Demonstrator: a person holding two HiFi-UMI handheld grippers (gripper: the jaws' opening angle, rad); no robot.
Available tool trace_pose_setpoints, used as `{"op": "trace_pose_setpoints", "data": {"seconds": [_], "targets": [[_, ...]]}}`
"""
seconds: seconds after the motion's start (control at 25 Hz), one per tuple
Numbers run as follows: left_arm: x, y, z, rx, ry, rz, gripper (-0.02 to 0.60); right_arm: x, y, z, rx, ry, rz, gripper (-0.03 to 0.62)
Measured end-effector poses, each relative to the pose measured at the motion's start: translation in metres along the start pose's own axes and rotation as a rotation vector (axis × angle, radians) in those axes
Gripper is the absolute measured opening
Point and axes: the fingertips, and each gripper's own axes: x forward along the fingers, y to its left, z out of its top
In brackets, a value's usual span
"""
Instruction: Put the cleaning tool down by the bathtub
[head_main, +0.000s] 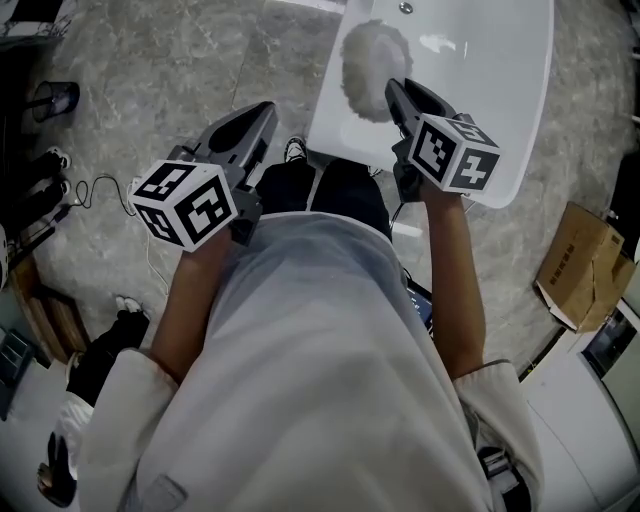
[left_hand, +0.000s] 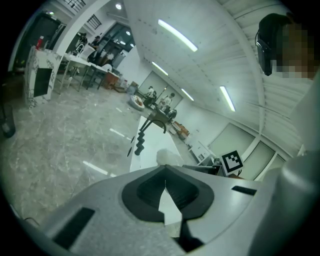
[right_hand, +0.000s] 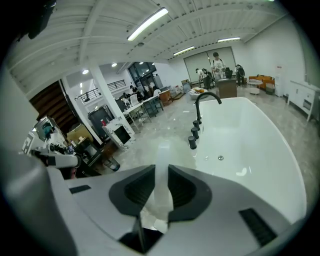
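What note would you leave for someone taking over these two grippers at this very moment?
Right gripper: shut on the cleaning tool by its handle, with the fluffy head above the bathtub.
Left gripper: shut, empty, held over the floor.
Done: the tool is in hand.
Left: lower it to the floor beside the bathtub and let go.

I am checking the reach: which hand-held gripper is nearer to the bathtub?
Right. The right hand-held gripper is over the bathtub, holding the cleaning tool; the left hand-held gripper is beside it, over the floor.
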Motion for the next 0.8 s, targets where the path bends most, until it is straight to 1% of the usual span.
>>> {"op": "trace_pose_setpoints", "data": {"seconds": [0.4,0.68,0.8], "targets": [[-0.017,0.011,-0.013,-0.033,0.002,0.043,0.008,0.025,0.009,-0.035,-0.007,0.087,0.029,0.074],[-0.030,0.021,-0.024,-0.046,0.002,0.066,0.009,0.043,0.015,-0.060,0.004,0.127,0.042,0.074],[-0.035,0.024,-0.026,-0.052,0.004,0.075,0.009,0.050,0.012,-0.067,0.008,0.145,0.028,0.074]]}}
